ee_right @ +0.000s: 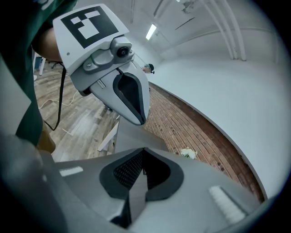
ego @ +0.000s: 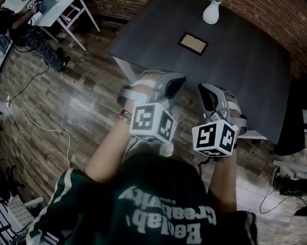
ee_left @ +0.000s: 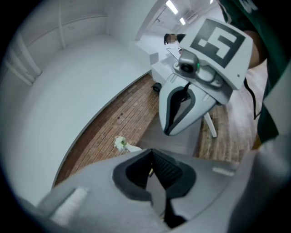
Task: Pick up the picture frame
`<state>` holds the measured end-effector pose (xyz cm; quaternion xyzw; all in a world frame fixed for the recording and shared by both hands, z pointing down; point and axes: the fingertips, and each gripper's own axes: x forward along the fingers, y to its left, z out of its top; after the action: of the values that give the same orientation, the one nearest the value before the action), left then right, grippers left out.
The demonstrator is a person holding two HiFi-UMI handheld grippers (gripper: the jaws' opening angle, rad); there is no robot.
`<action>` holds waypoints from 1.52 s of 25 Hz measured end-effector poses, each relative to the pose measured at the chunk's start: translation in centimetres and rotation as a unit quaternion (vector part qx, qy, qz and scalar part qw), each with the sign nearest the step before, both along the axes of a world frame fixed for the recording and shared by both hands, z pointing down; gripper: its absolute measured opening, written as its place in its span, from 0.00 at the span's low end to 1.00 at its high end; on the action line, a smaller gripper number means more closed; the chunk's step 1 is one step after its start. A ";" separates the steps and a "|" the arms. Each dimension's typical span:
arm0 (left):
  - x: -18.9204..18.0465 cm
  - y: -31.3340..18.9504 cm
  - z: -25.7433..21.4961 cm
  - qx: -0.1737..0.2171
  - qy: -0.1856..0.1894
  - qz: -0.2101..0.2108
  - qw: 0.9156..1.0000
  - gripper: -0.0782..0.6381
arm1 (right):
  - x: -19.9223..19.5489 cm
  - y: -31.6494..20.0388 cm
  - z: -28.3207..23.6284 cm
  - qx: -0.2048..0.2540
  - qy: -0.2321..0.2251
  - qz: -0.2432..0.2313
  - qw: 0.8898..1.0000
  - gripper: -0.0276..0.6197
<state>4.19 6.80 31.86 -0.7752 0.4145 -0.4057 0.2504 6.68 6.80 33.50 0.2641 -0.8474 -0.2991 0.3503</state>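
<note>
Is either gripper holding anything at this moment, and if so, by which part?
Nothing is held. The left gripper and the right gripper are both shut and empty; the picture frame lies flat on the table, apart from both.

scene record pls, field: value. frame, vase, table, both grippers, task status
frame: lies flat on table, near its middle, untouched
vase: white, upright, flowers in it, beyond frame near table's far edge
table: dark top, brick wall behind it
left gripper: shut, empty, held on the near side of the frame, well apart from it
right gripper: shut, empty, beside the left one
task status: frame not yet picked up
</note>
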 end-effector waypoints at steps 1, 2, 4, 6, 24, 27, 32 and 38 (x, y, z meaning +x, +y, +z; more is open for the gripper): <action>0.2 -0.2 0.0 -0.001 0.001 0.000 1.000 0.11 | 0.1 -0.2 0.1 -0.001 0.000 -0.001 1.000 0.05; 0.3 -0.4 0.1 -0.002 0.001 0.000 1.000 0.11 | 0.2 -0.3 0.2 -0.003 0.001 -0.003 1.000 0.05; 0.5 -0.7 0.2 -0.002 0.000 0.001 1.000 0.11 | 0.3 -0.5 0.3 -0.003 0.001 -0.004 1.000 0.05; 0.8 -0.9 0.2 -0.004 -0.001 0.003 1.000 0.11 | 0.5 -0.6 0.2 0.000 -0.001 -0.003 1.000 0.05; -0.1 -0.6 0.2 -0.010 -0.001 -0.006 1.000 0.11 | -0.4 -1.3 -0.4 0.004 -0.025 -0.004 1.000 0.05; -0.9 -0.6 0.4 -0.011 0.001 -0.010 1.000 0.11 | -1.2 -1.1 -0.1 0.001 -0.023 -0.008 1.000 0.05; -1.7 -1.5 0.6 -0.013 0.011 -0.010 1.000 0.11 | -2.0 -1.4 0.2 0.000 -0.015 -0.008 1.000 0.05; -1.8 -3.8 0.7 -0.011 0.011 0.001 1.000 0.11 | -1.9 -3.5 0.4 -0.002 -0.004 0.001 1.000 0.05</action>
<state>2.36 2.97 32.55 -0.7829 0.4116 -0.4016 0.2374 4.76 3.33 33.93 0.2649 -0.8494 -0.2957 0.3476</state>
